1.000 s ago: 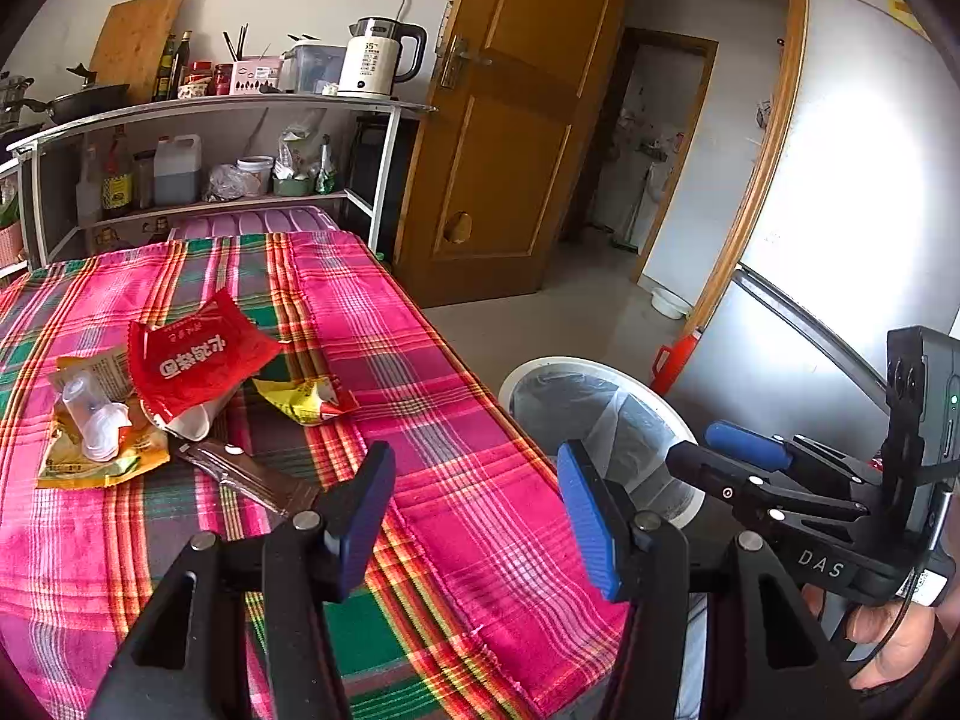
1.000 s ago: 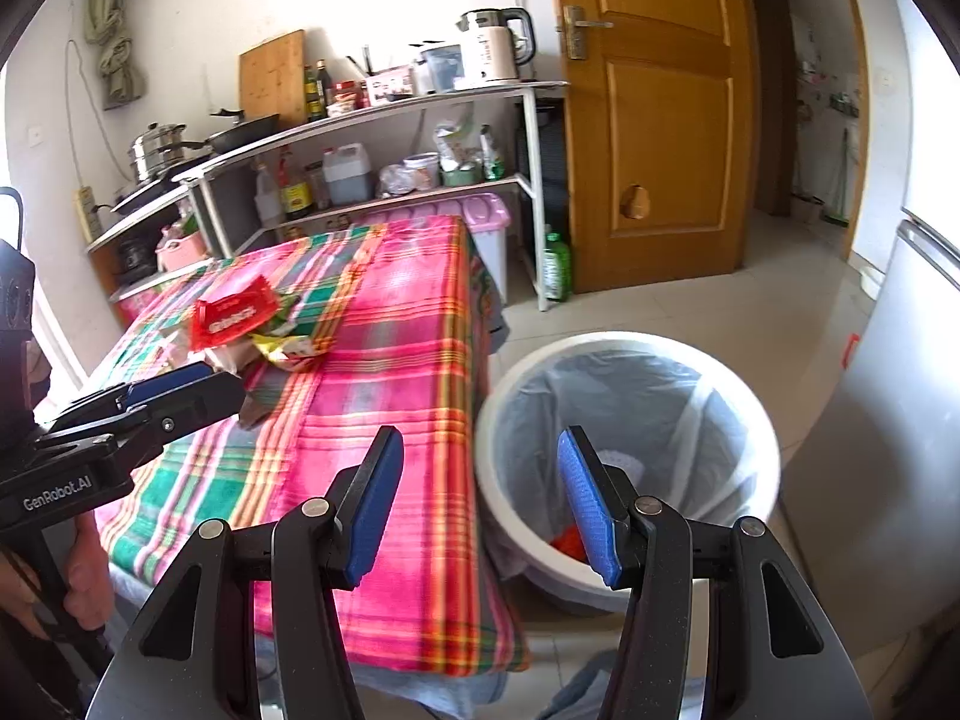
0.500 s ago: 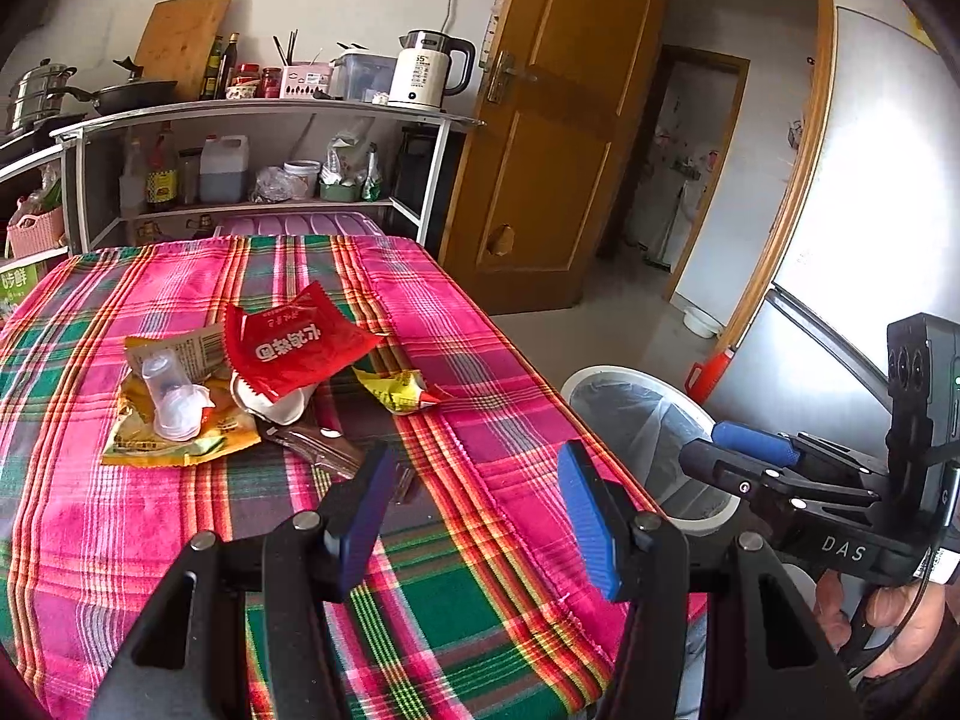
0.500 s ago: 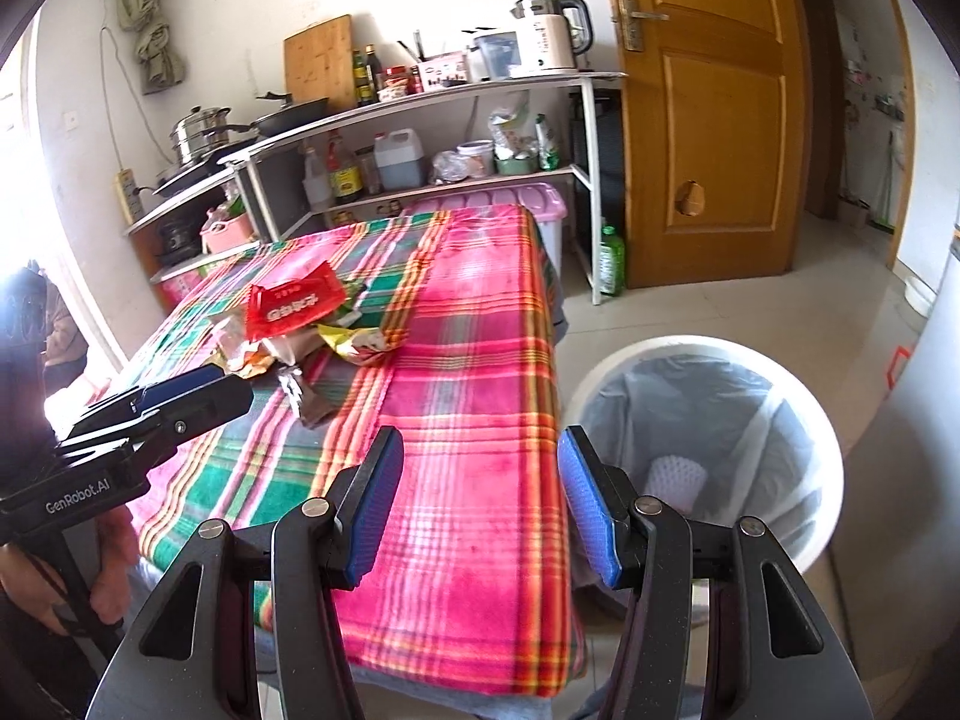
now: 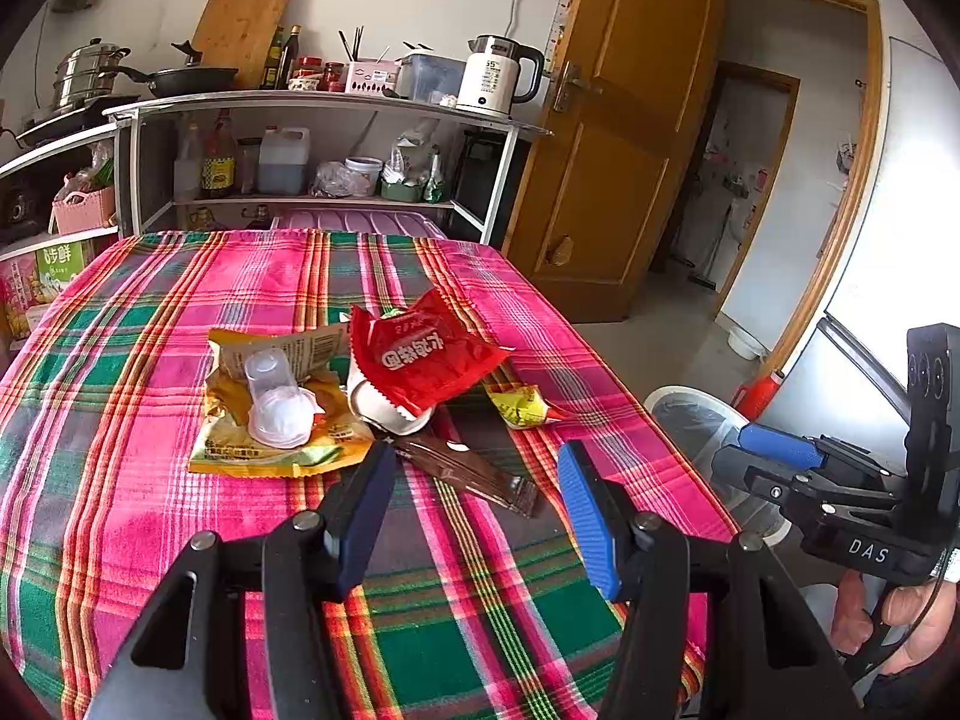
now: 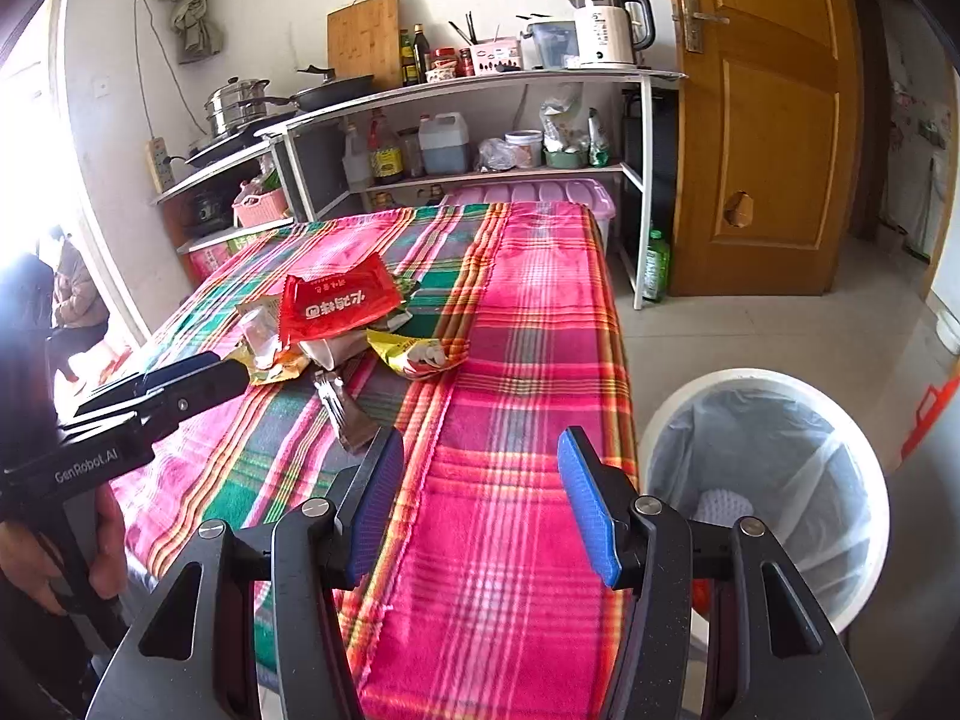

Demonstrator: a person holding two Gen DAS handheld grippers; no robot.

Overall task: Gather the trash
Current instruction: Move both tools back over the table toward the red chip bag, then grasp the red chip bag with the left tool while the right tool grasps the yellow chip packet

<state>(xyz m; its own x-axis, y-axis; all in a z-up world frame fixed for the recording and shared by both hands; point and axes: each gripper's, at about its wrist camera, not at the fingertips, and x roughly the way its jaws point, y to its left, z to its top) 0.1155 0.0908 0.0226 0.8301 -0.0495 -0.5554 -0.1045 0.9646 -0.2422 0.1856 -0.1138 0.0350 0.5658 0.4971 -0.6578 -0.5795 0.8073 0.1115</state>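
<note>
A trash pile lies mid-table: a red packet [image 5: 420,354] [image 6: 336,303], a yellow-orange packet [image 5: 270,438] with a clear plastic cup [image 5: 279,399] on it, a small yellow wrapper [image 5: 519,408] [image 6: 420,354], a white cup [image 5: 384,414] and a brown wrapper [image 5: 468,471] [image 6: 348,414]. My left gripper [image 5: 474,507] is open and empty, just short of the brown wrapper. My right gripper [image 6: 480,507] is open and empty over the table's right edge; it also shows in the left wrist view [image 5: 780,456]. A white bin [image 6: 774,492] [image 5: 702,432] with a liner stands on the floor right of the table.
The table has a pink-green plaid cloth [image 5: 180,312]. A shelf rack [image 5: 312,102] with a kettle [image 5: 495,78], pots and bottles stands behind it. A wooden door [image 5: 606,138] is at the back right. A pink lidded box [image 6: 540,195] sits under the rack.
Both grippers have swung left from the bin side towards the table. The trash pile now sits closer and more centred before my left gripper. Both stay open.
</note>
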